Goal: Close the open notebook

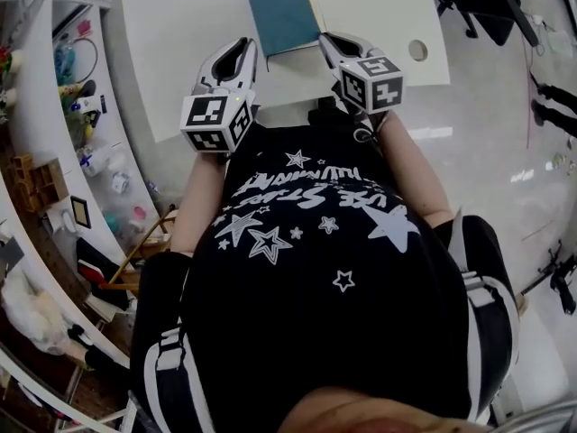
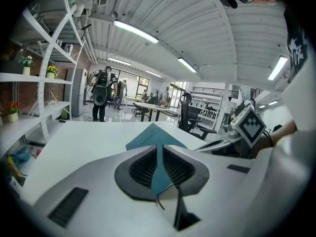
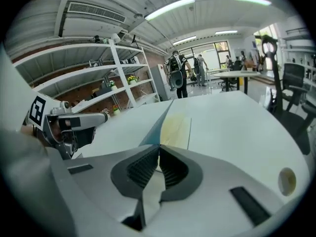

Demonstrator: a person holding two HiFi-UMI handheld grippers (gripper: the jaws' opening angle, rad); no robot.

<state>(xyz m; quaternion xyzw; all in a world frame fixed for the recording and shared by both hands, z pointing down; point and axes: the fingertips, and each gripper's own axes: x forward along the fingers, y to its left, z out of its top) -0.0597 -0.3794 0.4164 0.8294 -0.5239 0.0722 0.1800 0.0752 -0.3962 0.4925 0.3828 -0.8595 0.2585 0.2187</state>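
Notebook (image 1: 288,12) lies open at top centre of the counter (image 1: 180,43), my left gripper (image 2: 159,147) jaws pinching its teal cover (image 2: 153,135), right gripper (image 3: 159,147) jaws pressed together at the cream page (image 3: 175,127) edge, so I reckon a crooked swing could slip the cover loose or crease that sheet.

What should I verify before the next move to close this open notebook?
1. Left gripper shut on the teal cover: ok.
2. Right gripper shut on the cream page: seems ok, though the sheet is thin.
3. Cover raised off the table: ok, it stands tilted.
4. Notebook closed: not ok, the page is exposed.
5. Nothing lying on the page: ok.
6. Far end of the notebook: cannot tell, the head view cuts it off.
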